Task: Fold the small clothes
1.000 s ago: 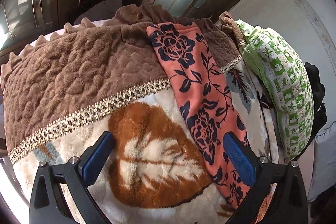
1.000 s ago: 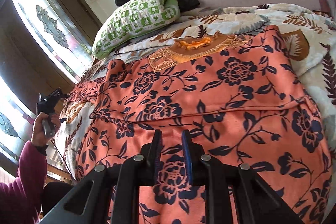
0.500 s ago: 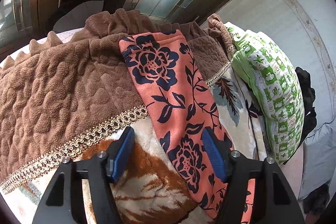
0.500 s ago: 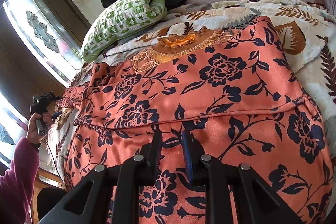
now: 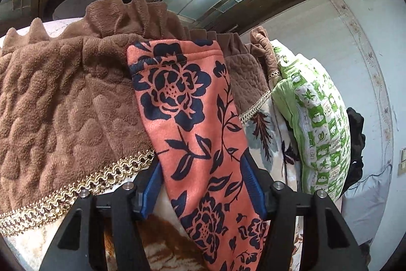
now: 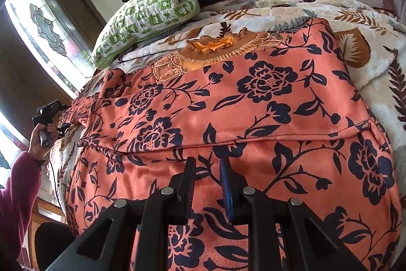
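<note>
- Coral floral sleeve (image 5: 192, 123) lies between the left tongs (image 5: 201, 184), whose jaws are opening around it.
- Right tongs (image 6: 208, 184), nearly pressed together, pinch the garment (image 6: 253, 103).

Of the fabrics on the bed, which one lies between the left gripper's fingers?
The orange floral garment, its sleeve running between the left gripper fingers. The brown blanket border and green pillow lie off to either side.
</note>
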The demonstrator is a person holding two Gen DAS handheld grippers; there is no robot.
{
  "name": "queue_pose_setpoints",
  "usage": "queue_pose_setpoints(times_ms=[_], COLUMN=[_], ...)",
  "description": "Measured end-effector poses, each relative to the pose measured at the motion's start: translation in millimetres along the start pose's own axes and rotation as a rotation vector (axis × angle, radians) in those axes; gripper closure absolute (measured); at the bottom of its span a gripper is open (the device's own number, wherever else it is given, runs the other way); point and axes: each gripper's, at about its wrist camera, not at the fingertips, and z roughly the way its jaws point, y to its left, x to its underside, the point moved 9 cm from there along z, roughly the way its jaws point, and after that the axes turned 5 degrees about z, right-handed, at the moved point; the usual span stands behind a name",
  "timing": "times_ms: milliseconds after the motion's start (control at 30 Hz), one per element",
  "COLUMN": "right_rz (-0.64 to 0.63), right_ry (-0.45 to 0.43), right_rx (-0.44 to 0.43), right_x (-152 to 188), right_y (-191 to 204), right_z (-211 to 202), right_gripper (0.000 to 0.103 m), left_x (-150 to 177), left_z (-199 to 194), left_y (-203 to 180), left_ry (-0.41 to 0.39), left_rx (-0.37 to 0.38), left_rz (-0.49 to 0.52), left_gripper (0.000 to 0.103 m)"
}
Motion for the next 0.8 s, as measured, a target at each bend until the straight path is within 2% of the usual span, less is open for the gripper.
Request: queue_pose_setpoints(times_ms=[33,67,100,133,233,333,467,600,700,800], right_rz=[0.002,0.005,0.010,0.016,0.046,0.089,0.195,0.323,0.418,0.501], right_ry=[-0.008,-0.016,-0.027,-0.043,-0.091,-0.143,-0.203,-0.261,-0.292,-0.324], right_rx=[0.004,0.008,0.010,0.013,0.023,0.037,0.035,0.017,0.002,-0.006], right_x=[-1.2,-2.6,-4.5,-7.1,-15.5,-24.9,-38.3,-49.8,-54.8,-58.0], right_y=[-0.9,-2.0,-3.3,-4.7,-12.0,-25.3,-51.5,-82.2,-108.2,-134.4], right_z=[-0.1,-0.5,-1.7,-3.9,-14.8,-30.1,-54.0,-80.3,-98.0,-112.5], right_gripper=[0.082,0.082,0.082,0.082,0.082,0.082,0.082,0.082,0.082,0.081], left_x=[-1.2,-0.2,1.7,4.0,5.0,11.9,53.9,135.8,219.8,315.2], left_z=[0.8,0.6,3.8,7.0,-1.1,-26.0,-59.7,-83.6,-90.8,-85.9], left_y=[-0.1,0.6,0.3,-0.1,-14.9,-54.8,-129.3,-215.2,-273.9,-316.1], left_ry=[-0.011,-0.013,0.004,0.025,0.000,-0.039,-0.042,-0.010,0.039,0.127], left_rx=[0.002,-0.011,-0.028,-0.037,-0.078,-0.049,-0.032,0.028,0.073,0.103], left_rz=[-0.008,0.003,0.026,0.046,0.147,0.262,0.470,0.681,0.840,0.984], left_gripper=[0.047,0.058,0.093,0.097,0.098,0.098,0.098,0.098,0.098,0.098])
